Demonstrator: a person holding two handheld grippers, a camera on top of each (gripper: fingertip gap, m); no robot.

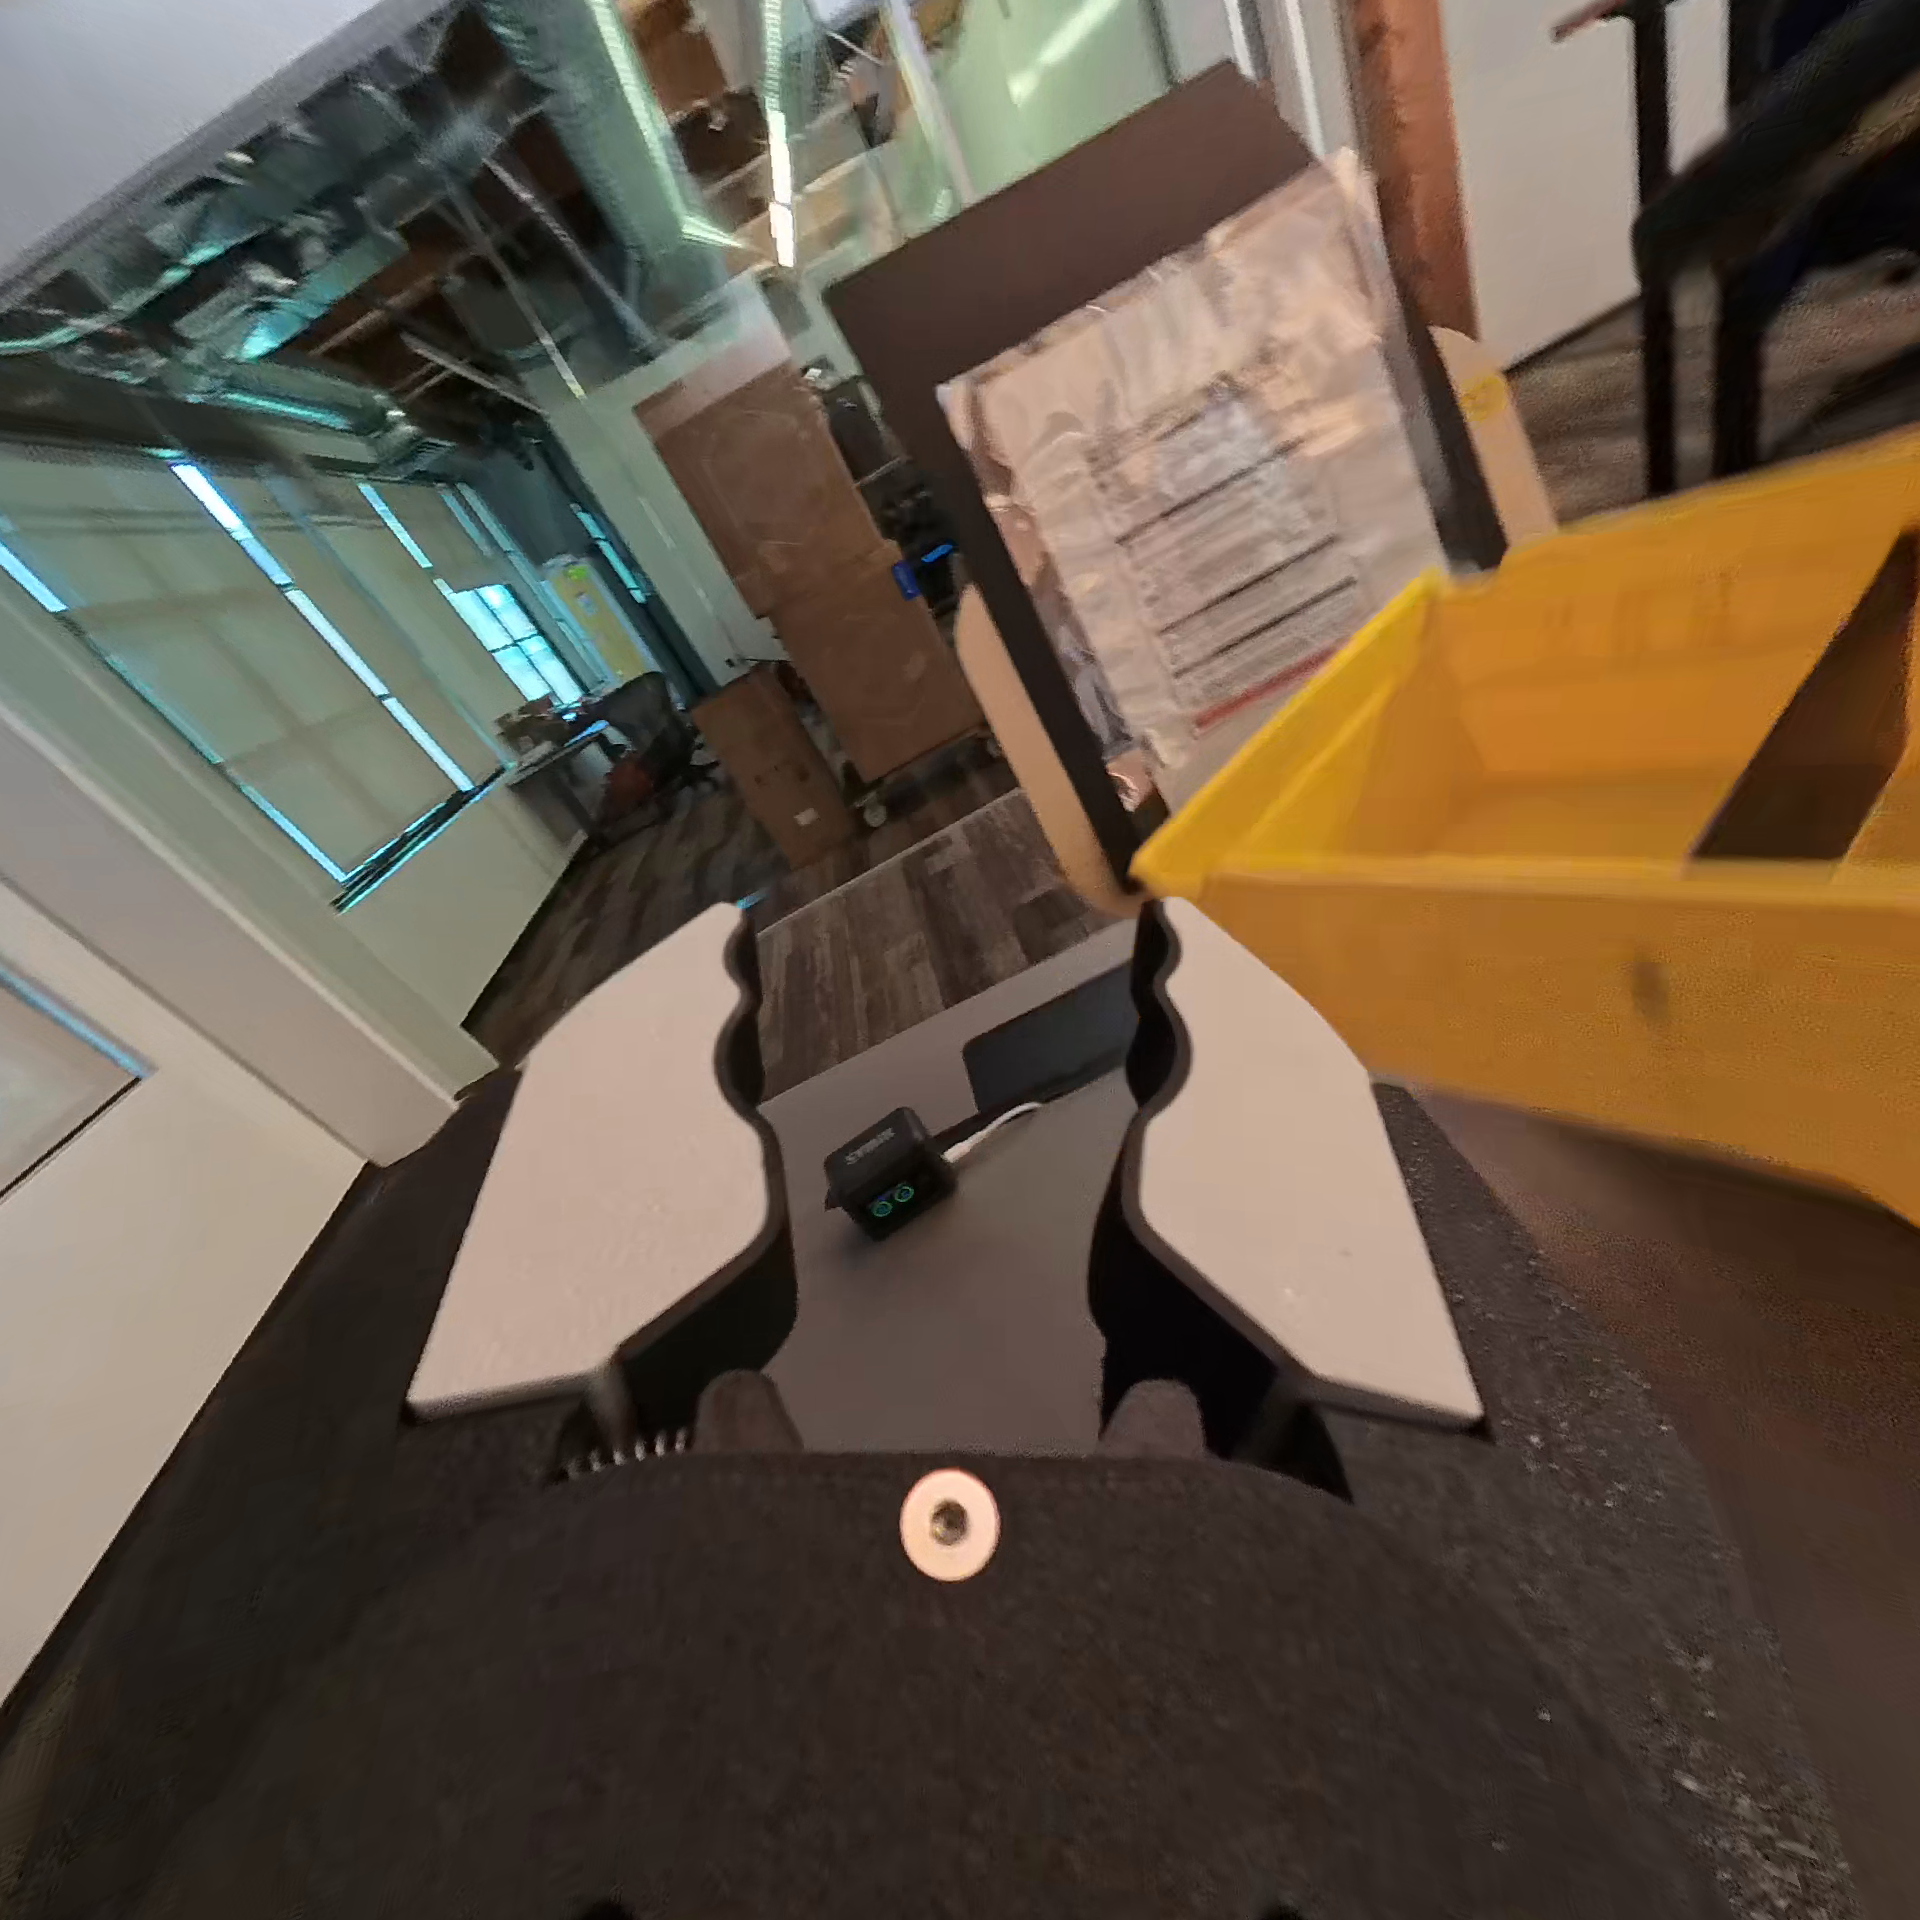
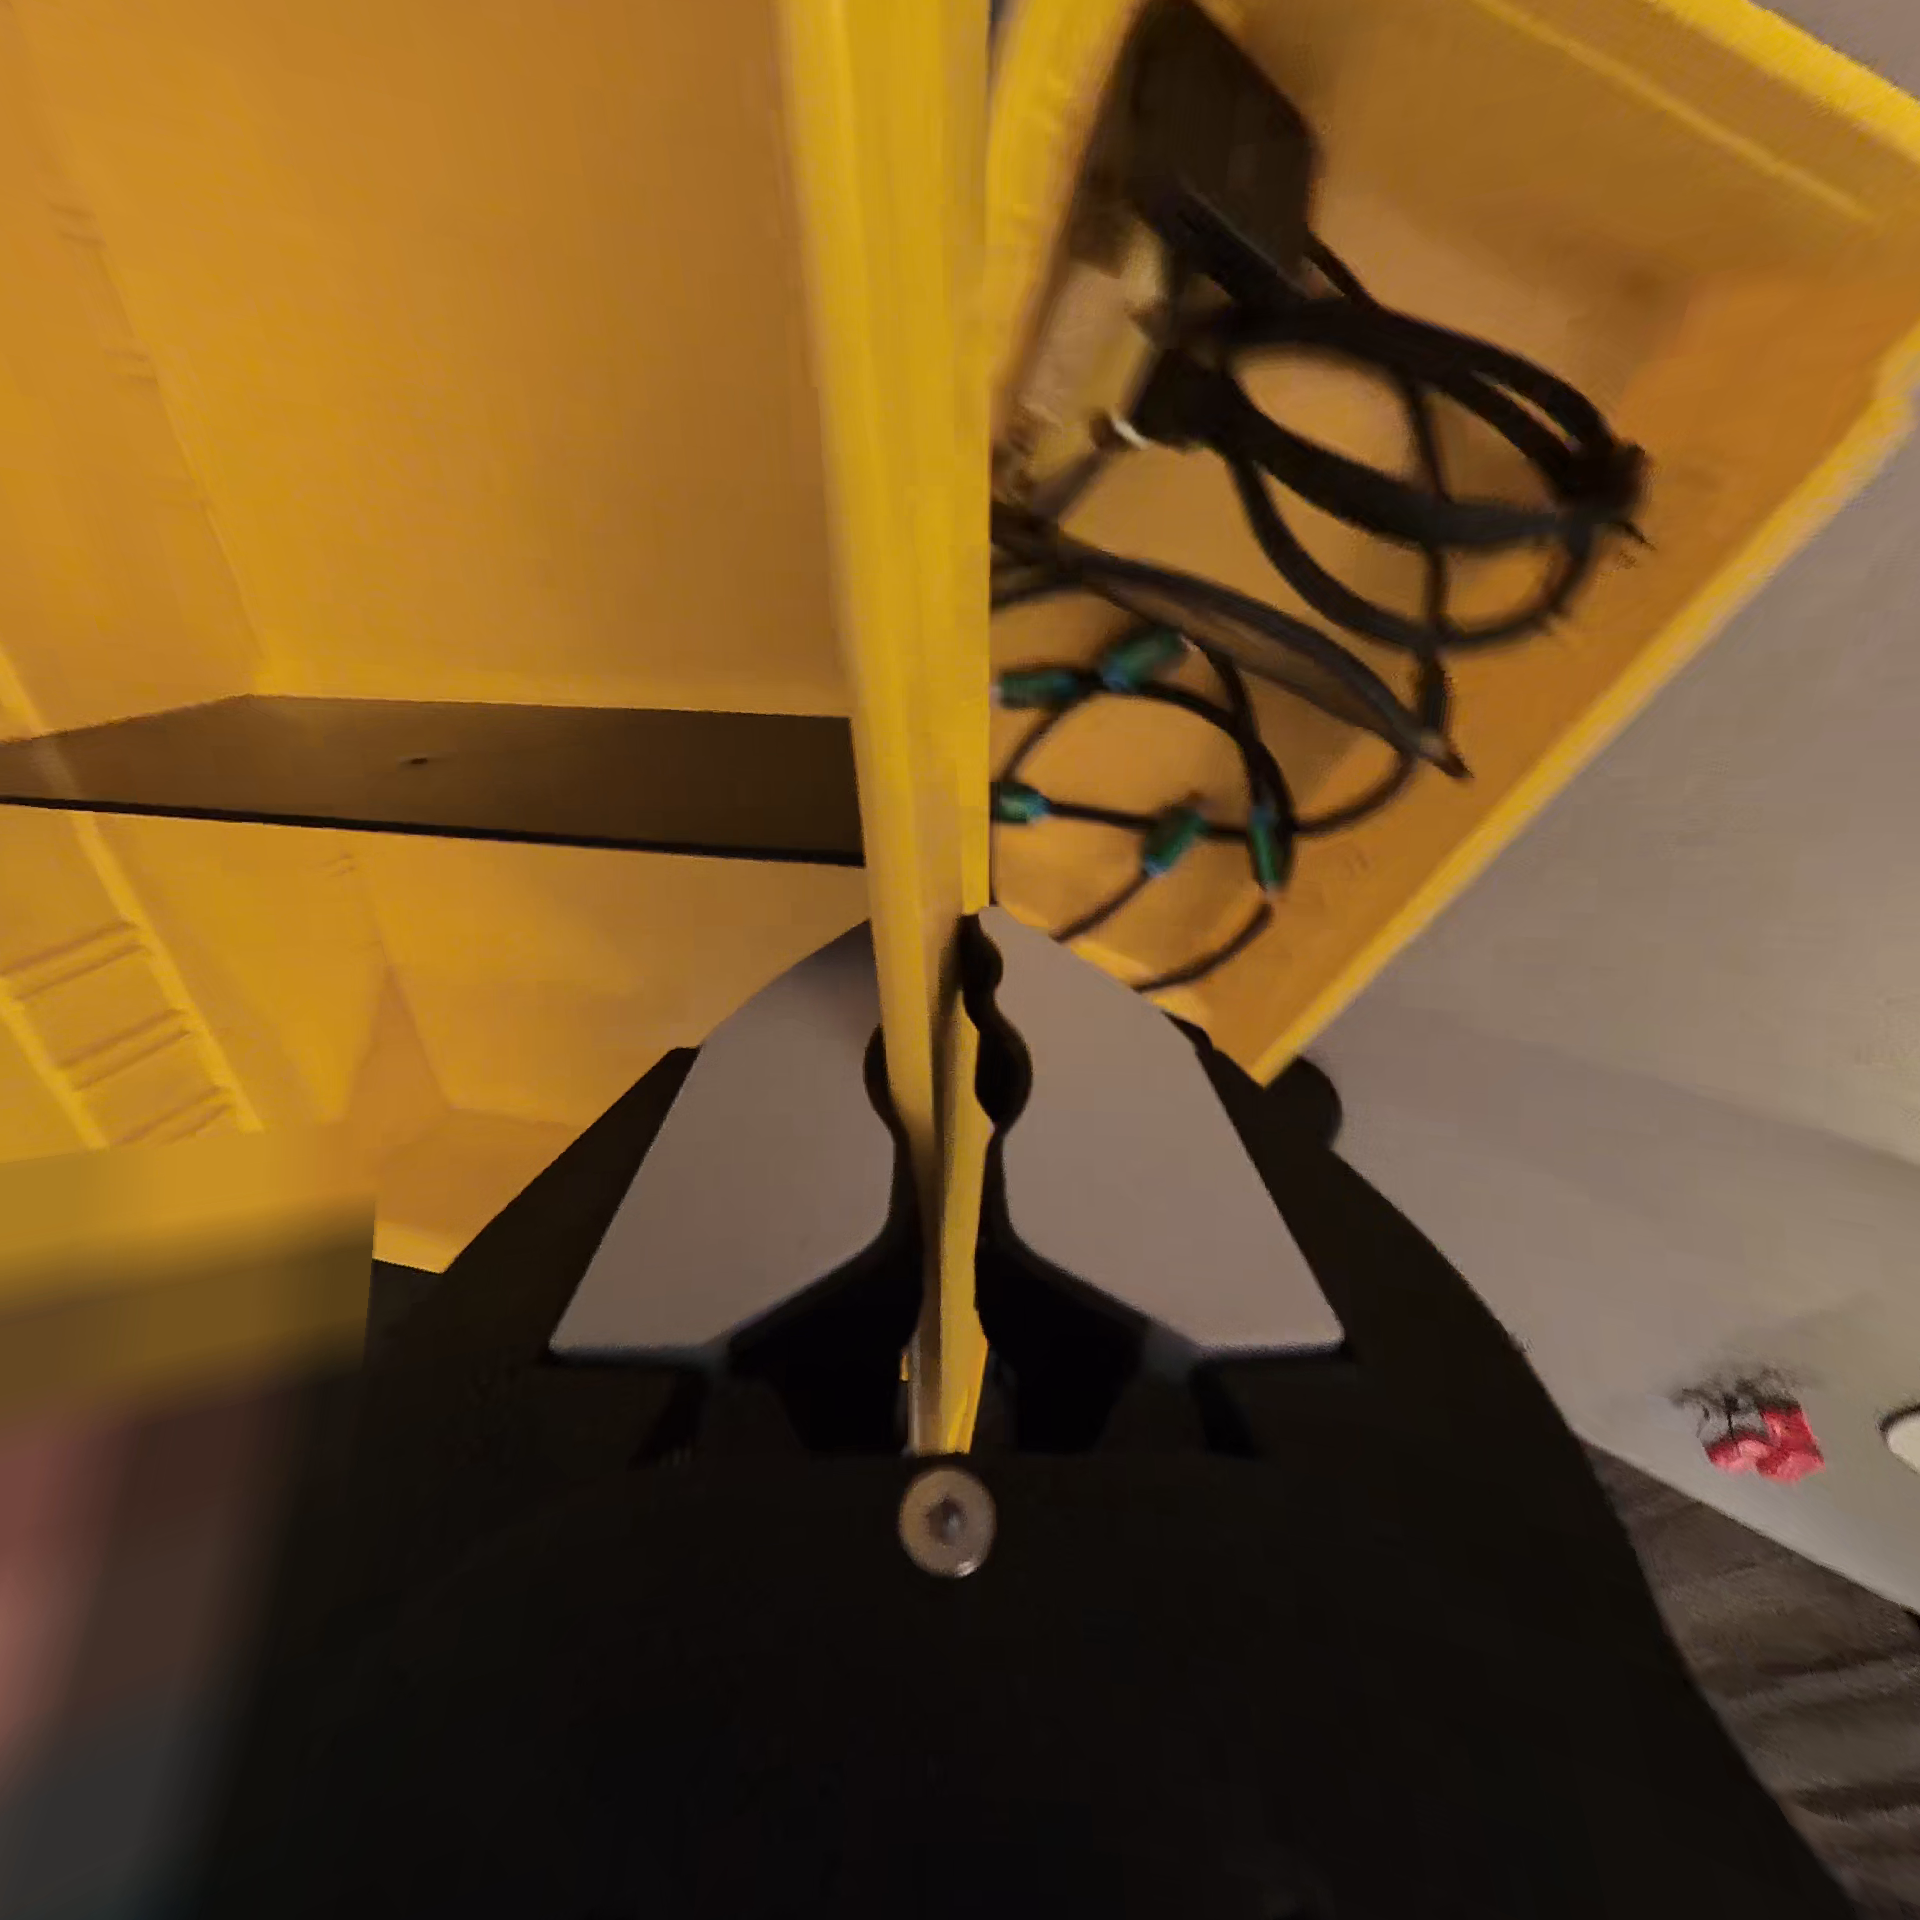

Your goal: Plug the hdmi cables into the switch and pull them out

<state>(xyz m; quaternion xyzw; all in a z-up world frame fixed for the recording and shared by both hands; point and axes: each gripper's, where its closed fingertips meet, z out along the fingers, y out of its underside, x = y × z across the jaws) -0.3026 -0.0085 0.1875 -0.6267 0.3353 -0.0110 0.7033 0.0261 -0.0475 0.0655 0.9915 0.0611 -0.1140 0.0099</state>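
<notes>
My right gripper [image 2: 935, 935] is shut on the upright wall of a yellow bin [image 2: 914, 520]. To the right of that wall, a yellow compartment holds coiled black cables [image 2: 1403, 436], thinner cables with green ends [image 2: 1174, 831] and a dark box [image 2: 1216, 135] at its far end. To the left is a yellow compartment with a black divider [image 2: 468, 769]. My left gripper [image 1: 945, 925] is open and empty, low over a dark table [image 1: 935, 1330]. A small black box with two green lights [image 1: 888, 1169] and a white cable [image 1: 987, 1132] lies ahead between its fingers.
The yellow bin [image 1: 1558, 935] hangs tilted at the right, close to my left gripper's right finger. A flat black device [image 1: 1049, 1044] lies near the table's far edge. Beyond are a plastic-wrapped board [image 1: 1195, 540], cardboard boxes [image 1: 810, 582] and windows. Tip to tip, the grippers are about 35 cm apart.
</notes>
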